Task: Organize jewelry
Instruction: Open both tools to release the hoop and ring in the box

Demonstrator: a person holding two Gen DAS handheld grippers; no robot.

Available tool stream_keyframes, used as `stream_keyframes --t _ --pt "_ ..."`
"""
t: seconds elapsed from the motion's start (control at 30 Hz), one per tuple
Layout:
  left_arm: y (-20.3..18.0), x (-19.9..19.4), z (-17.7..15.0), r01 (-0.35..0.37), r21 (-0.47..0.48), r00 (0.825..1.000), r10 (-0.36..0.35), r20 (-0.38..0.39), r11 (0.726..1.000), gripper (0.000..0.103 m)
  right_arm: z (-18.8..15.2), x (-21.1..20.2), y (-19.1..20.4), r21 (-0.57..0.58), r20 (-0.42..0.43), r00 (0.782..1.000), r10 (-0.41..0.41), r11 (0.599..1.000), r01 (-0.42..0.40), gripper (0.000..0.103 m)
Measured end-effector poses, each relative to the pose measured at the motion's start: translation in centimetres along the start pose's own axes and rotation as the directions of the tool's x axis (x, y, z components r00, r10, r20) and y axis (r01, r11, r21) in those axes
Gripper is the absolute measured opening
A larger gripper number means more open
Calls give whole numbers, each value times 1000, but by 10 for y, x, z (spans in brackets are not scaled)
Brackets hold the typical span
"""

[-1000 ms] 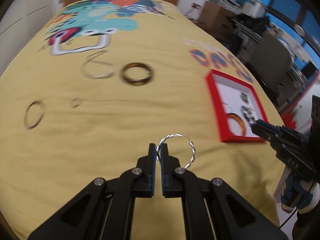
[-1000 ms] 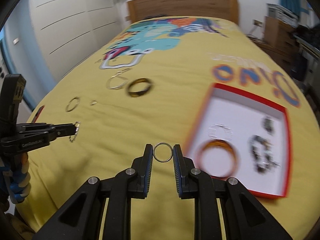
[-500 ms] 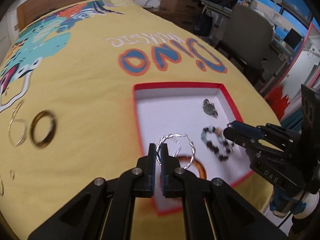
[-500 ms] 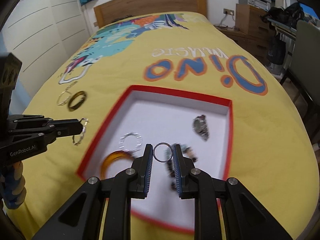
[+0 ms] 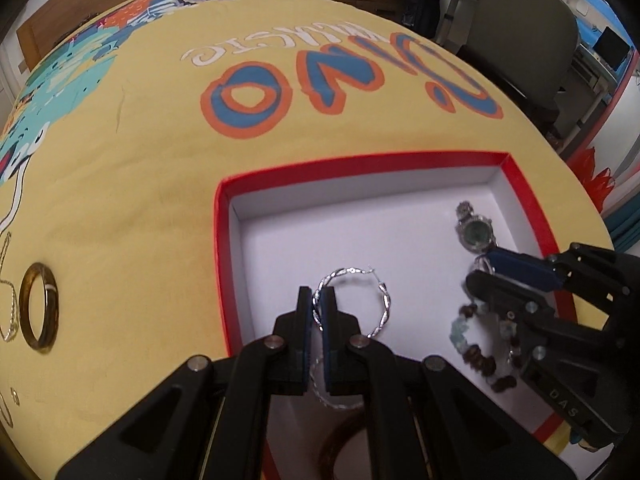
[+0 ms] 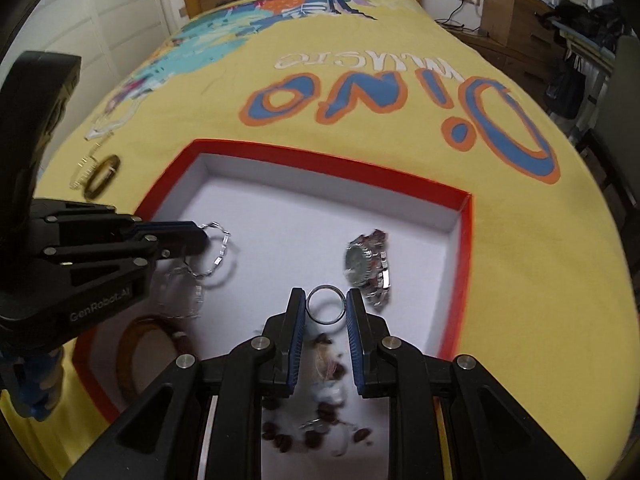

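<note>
A twisted hoop (image 5: 352, 304) is pinched by the left gripper (image 5: 317, 312) and a ring (image 6: 326, 309) by the right gripper (image 6: 326, 312), both over the box (image 5: 218, 240). If released high, the ring could roll past the watch (image 6: 366, 266) at 1 o'clock.

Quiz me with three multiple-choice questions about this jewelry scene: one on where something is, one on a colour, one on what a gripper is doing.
1. Where is the watch?
A. inside the box
B. on the bedspread
C. in a gripper

2. What colour is the box's rim?
A. blue
B. red
C. green

3. What is the left gripper doing?
A. hanging open, empty
B. shut on a twisted hoop
C. holding the watch

Answers:
1. A, the watch lies on the box's white floor.
2. B, the rim is red all round.
3. B, its fingers pinch the silver hoop above the box, while the right gripper holds a plain ring.
</note>
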State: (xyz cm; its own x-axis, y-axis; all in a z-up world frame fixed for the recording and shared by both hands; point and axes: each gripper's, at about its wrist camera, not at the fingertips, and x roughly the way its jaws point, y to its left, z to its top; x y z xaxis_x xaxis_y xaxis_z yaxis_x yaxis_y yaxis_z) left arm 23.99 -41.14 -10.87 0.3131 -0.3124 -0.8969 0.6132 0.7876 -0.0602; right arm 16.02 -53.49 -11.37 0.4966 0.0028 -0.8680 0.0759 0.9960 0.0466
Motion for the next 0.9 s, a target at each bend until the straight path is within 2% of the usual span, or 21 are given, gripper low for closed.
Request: stream_keyframes --t 0.13,0.37,0.5,0.63,0.73,0.9 --pt "1 4 7 -35 12 999 35 6 999 5 2 5 1 -28 -15 999 -33 999 32 20" --pt "4 10 15 -46 15 999 46 -8 999 6 4 6 1 -49 -39 998 -40 998 38 23" --pt "14 4 17 22 -47 1000 -23 -12 999 6 2 -3 1 -29 -27 999 -27 999 26 30" --pt "21 -8 15 64 -72 998 -65 -3 995 8 -3 -17 -4 -8 -11 999 -39 999 39 30" --pt "26 -24 10 88 -84 996 -87 16 993 12 -6 -34 -5 11 8 999 -48 999 48 30" --pt "40 -66 -15 111 -105 992 -104 67 988 27 -16 -64 1 50 43 998 -46 998 44 31"
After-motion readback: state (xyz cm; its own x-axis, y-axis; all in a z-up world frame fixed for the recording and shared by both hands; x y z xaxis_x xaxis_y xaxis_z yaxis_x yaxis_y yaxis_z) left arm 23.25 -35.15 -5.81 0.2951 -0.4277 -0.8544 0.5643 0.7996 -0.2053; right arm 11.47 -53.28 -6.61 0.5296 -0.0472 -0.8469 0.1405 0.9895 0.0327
